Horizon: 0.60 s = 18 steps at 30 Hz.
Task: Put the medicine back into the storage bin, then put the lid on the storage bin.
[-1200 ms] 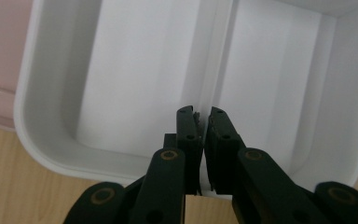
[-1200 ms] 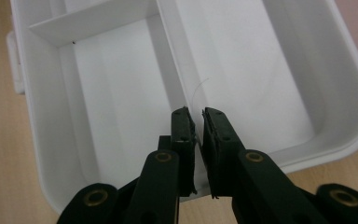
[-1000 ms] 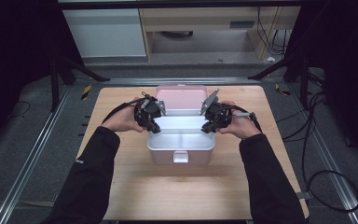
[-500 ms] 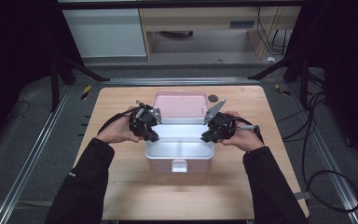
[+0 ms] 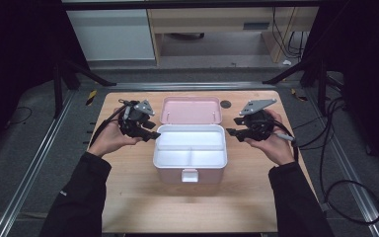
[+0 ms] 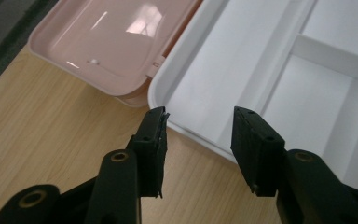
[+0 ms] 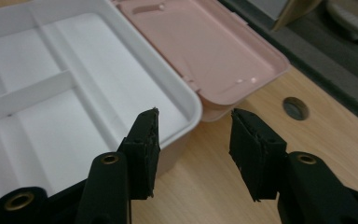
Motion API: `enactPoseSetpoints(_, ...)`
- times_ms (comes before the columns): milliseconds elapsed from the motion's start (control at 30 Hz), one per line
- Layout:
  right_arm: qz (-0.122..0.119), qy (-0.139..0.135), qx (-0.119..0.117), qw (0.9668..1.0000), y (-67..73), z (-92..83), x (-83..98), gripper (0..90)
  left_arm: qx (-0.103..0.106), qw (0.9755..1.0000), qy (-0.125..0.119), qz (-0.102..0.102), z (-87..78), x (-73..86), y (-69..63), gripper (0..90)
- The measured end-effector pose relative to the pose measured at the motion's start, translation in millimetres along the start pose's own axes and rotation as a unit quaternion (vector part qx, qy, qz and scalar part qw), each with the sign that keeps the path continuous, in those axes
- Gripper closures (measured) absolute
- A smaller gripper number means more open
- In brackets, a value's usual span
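A white box (image 5: pixel 189 157) with a divided inside stands mid-table, its pink lid (image 5: pixel 191 109) lying open behind it. My left gripper (image 5: pixel 150 133) hovers just off the box's left back corner, and my right gripper (image 5: pixel 231 132) just off the right back corner. Both have just been opening, and their pads press on nothing. In the left gripper view the white rim (image 6: pixel 168 109) runs past the gap of the left gripper (image 6: pixel 199 140), beside the pink lid (image 6: pixel 105 42). In the right gripper view the right gripper (image 7: pixel 193 144) frames the box corner (image 7: pixel 192 109) and pink lid (image 7: pixel 205 51).
The box's latch tab (image 5: pixel 189 176) faces the near edge of the wooden table (image 5: pixel 143 207). A round hole (image 5: pixel 225 104) sits in the tabletop right of the lid. Dark stands and cables surround the table.
Both grippers held the box's back corners with jaws nearly shut. They have let go, opened and drawn outward to either side. The box sits slightly nearer the front edge than a second ago.
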State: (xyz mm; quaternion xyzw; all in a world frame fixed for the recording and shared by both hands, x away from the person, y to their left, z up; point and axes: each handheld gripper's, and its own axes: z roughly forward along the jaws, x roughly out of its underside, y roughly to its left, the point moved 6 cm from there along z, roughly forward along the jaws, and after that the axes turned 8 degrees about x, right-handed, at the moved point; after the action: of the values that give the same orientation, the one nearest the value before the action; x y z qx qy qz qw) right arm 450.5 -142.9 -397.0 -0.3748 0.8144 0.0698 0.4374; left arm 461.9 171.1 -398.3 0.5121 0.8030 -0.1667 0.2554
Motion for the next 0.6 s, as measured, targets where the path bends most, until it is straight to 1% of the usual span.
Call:
enactPoseSetpoints(33,0.006,-0.003,0.005,1.0,-3.3,-1.3,1.0,50.9,-0.004,1.0,-0.005,-0.006,-0.5,0.6,1.5,53.1)
enactPoseSetpoints(67,0.006,-0.003,0.005,1.0,-3.3,-1.3,1.0,50.9,-0.004,1.0,-0.005,-0.006,-0.5,0.6,1.5,51.4)
enactPoseSetpoints(100,0.018,-0.004,0.018,0.9997,-9.1,-3.0,2.4,47.4,-0.011,0.9998,-0.01,-0.011,-1.0,1.1,3.6,51.0)
enactPoseSetpoints(133,0.018,-0.004,0.018,0.9997,-9.1,-3.0,2.4,47.4,-0.017,0.9997,-0.012,-0.015,-1.5,1.7,5.7,51.0)
enactPoseSetpoints(167,0.021,-0.005,0.024,0.9995,-12.0,-3.3,2.8,47.3,-0.023,0.9995,-0.014,-0.016,-2.2,2.2,8.1,51.2)
enactPoseSetpoints(200,0.027,-0.008,0.032,0.9991,-15.0,-3.2,2.7,45.9,-0.028,0.9992,-0.018,-0.022,-2.8,2.5,10.5,51.4)
enactPoseSetpoints(233,0.038,-0.018,0.048,0.998,-21.0,-1.6,2.1,44.7,-0.03,0.9987,-0.024,-0.032,-3.3,2.6,12.8,51.5)
enactPoseSetpoints(267,0.038,-0.018,0.048,0.998,-21.0,-1.6,2.1,44.7,-0.033,0.9981,-0.029,-0.042,-3.4,2.3,15.0,51.5)
enactPoseSetpoints(300,0.049,-0.019,0.055,0.9971,-25.3,1.4,2.1,44.0,-0.045,0.997,-0.039,-0.05,-4.1,1.0,19.6,50.9)
enactPoseSetpoints(333,0.049,-0.019,0.055,0.9971,-25.3,1.4,2.1,44.0,-0.045,0.997,-0.039,-0.05,-4.1,1.0,19.6,50.5)
enactPoseSetpoints(400,0.054,-0.021,0.059,0.9966,-28.9,5.8,2.0,42.9,-0.053,0.9948,-0.057,-0.065,-5.0,-1.2,24.9,50.5)
enactPoseSetpoints(433,0.066,-0.022,0.057,0.996,-31.0,11.3,2.2,42.1,-0.056,0.9935,-0.067,-0.073,-5.5,-2.4,28.0,50.3)
enactPoseSetpoints(467,0.068,-0.023,0.057,0.9958,-32.0,14.5,1.9,41.9,-0.063,0.9901,-0.089,-0.088,-6.1,-4.7,34.4,50.5)
enactPoseSetpoints(500,0.069,-0.023,0.057,0.9957,-32.9,17.9,1.6,41.6,-0.068,0.9883,-0.098,-0.095,-6.0,-5.4,37.9,50.9)
enactPoseSetpoints(533,0.072,-0.021,0.057,0.9955,-33.9,21.3,1.1,41.6,-0.068,0.9883,-0.098,-0.095,-6.0,-5.4,37.9,51.3)
enactPoseSetpoints(600,0.072,-0.02,0.057,0.9955,-35.2,24.4,0.4,41.5,-0.084,0.9846,-0.112,-0.104,-5.6,-6.2,45.9,51.6)
